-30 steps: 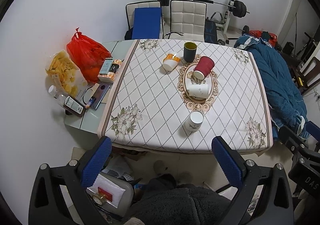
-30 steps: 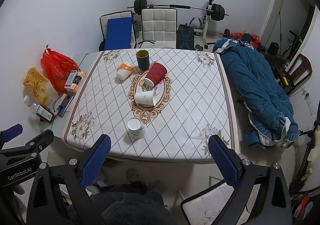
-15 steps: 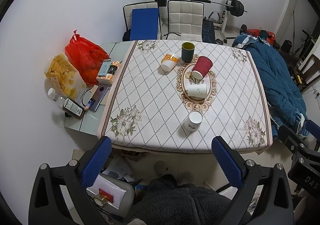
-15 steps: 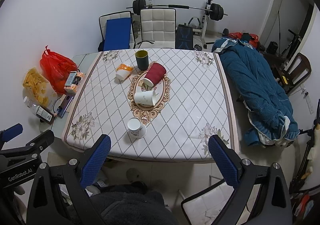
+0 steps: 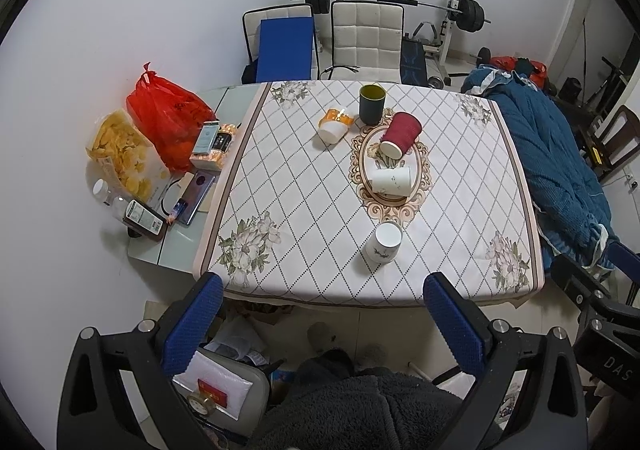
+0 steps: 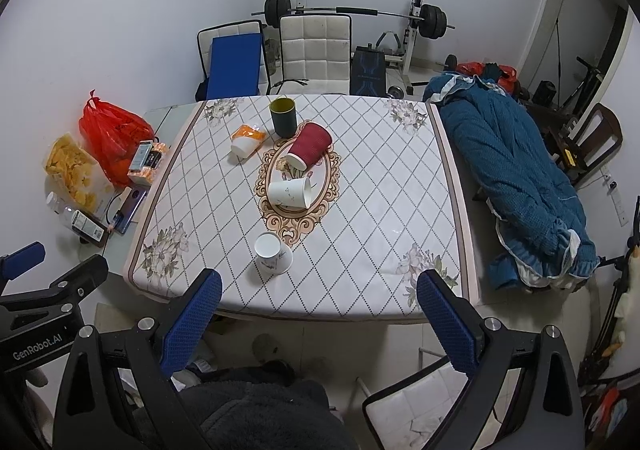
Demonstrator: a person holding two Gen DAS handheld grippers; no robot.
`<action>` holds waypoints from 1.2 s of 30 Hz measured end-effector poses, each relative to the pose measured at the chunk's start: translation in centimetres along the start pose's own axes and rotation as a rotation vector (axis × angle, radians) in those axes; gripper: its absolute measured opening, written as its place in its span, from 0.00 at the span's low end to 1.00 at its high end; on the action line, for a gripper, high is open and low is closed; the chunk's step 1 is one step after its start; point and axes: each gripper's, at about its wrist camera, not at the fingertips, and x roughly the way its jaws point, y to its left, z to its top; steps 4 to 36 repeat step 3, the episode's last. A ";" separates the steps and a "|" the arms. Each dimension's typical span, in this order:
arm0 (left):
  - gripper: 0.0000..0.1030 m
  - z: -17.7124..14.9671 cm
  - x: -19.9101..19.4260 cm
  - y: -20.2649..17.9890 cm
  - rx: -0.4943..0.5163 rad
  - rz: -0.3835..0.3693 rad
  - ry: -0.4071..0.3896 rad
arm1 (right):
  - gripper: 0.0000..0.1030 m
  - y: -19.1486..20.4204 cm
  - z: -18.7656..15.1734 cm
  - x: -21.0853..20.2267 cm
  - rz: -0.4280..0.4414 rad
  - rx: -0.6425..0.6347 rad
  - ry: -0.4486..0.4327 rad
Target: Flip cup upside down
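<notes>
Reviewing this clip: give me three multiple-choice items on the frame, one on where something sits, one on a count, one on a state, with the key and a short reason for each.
1. Where is the red plastic bag?
A. on the blue coat
B. beside the table's left edge, near the wall
C. on the white chair

2. How many cups are on the tablecloth?
A. three
B. five
C. seven

3. How does the red cup lie?
A. upright
B. upside down
C. on its side

Key: 1 B, the red plastic bag sits left of the tablecloth. 2 B, the green cup, orange cup, red cup, white paper cup and white mug. 3 C, its open mouth faces sideways.
</notes>
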 end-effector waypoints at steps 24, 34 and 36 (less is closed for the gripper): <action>1.00 0.0 0.0 0.0 -0.001 0.001 -0.001 | 0.97 -0.1 -0.1 0.0 0.000 0.000 0.000; 1.00 0.0 0.0 0.0 -0.001 0.001 -0.001 | 0.97 -0.1 -0.1 0.0 0.000 0.000 0.000; 1.00 0.0 0.0 0.0 -0.001 0.001 -0.001 | 0.97 -0.1 -0.1 0.0 0.000 0.000 0.000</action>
